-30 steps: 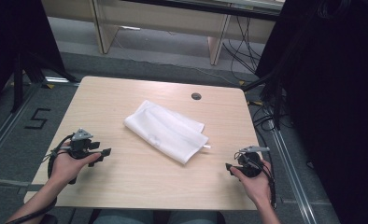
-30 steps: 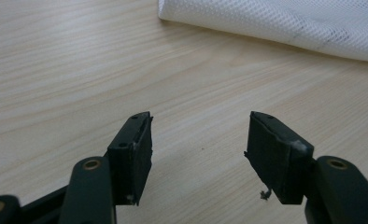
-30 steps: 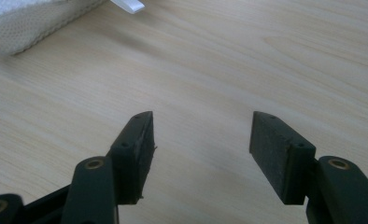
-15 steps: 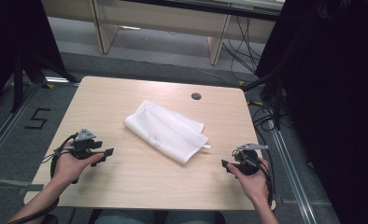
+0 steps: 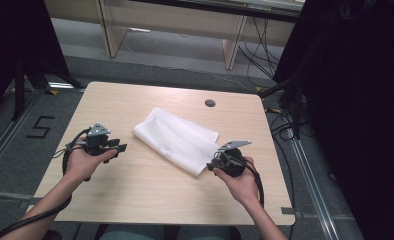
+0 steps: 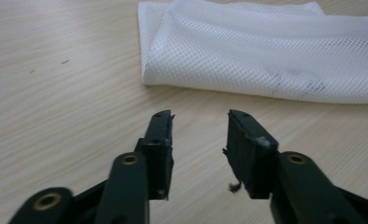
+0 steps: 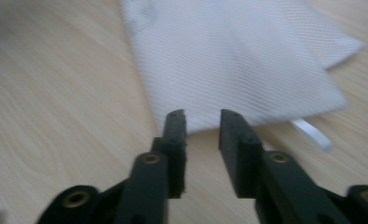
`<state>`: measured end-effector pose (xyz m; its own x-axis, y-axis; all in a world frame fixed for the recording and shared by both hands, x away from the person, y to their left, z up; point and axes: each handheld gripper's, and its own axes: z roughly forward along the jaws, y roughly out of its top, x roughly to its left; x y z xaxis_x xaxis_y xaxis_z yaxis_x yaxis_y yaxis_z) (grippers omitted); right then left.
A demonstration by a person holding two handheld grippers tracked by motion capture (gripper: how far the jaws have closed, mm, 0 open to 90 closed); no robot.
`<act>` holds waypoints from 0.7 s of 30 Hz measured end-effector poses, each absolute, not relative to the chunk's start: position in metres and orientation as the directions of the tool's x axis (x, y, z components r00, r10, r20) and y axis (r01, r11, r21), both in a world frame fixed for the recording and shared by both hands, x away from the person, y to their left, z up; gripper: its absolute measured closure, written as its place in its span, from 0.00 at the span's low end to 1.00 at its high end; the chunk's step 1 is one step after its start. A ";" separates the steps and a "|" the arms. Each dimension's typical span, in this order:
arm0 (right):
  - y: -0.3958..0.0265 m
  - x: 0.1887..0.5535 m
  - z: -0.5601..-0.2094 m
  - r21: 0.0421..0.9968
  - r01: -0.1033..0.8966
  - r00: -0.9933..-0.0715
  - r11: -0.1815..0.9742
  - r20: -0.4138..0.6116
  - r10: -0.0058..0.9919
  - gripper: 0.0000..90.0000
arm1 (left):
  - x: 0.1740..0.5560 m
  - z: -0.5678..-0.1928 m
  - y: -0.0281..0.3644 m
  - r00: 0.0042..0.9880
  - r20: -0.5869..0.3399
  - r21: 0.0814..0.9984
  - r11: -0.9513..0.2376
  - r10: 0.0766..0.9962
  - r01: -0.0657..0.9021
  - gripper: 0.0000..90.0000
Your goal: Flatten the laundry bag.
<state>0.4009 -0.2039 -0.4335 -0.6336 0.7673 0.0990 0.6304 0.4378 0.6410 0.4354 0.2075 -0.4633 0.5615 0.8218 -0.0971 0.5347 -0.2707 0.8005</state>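
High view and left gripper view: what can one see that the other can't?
High view alone: the person's hands, the right hand-held gripper by the cloth's near end, the table's round hole, the floor. Left gripper view alone: the left hand-held gripper's black jaws apart with nothing between, and the cloth's mesh weave. Both: the folded white mesh cloth on the wooden table.

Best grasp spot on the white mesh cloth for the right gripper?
Probably the near short edge of the white mesh cloth, approached level from the person's side. That folded edge lies flat just ahead of the right gripper, whose jaws have just been closing with nothing between them.
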 end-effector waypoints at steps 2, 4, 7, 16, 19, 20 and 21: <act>-0.198 0.404 -0.436 0.643 0.626 -0.641 0.441 0.102 0.761 0.87 | 0.437 -0.463 0.205 0.569 -0.091 0.799 -0.282 0.817 0.532 0.72; -0.187 0.410 -0.437 0.625 0.629 -0.649 0.462 0.096 0.754 0.91 | 0.439 -0.464 0.200 0.576 -0.084 0.798 -0.291 0.813 0.527 0.78; -0.167 0.419 -0.443 0.629 0.603 -0.688 0.490 0.100 0.718 1.00 | 0.438 -0.467 0.193 0.612 -0.057 0.764 -0.360 0.789 0.535 0.83; -0.158 0.429 -0.465 0.549 0.641 -0.691 0.537 0.108 0.714 1.00 | 0.434 -0.472 0.197 0.605 -0.076 0.764 -0.344 0.793 0.546 0.82; -0.165 0.428 -0.471 0.532 0.654 -0.684 0.537 0.112 0.721 1.00 | 0.434 -0.473 0.198 0.599 -0.069 0.762 -0.345 0.798 0.548 0.80; -0.168 0.428 -0.471 0.520 0.658 -0.683 0.544 0.110 0.722 1.00 | 0.434 -0.473 0.198 0.603 -0.080 0.761 -0.342 0.793 0.551 0.80; -0.171 0.428 -0.472 0.507 0.664 -0.680 0.550 0.104 0.725 1.00 | 0.434 -0.474 0.198 0.605 -0.081 0.758 -0.345 0.792 0.553 0.79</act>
<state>0.4283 -0.1710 -0.4718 -0.6804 0.7254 0.1041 0.6637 0.5498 0.5072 0.4341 0.1982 -0.4736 0.6048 0.7923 -0.0807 0.5530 -0.3449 0.7584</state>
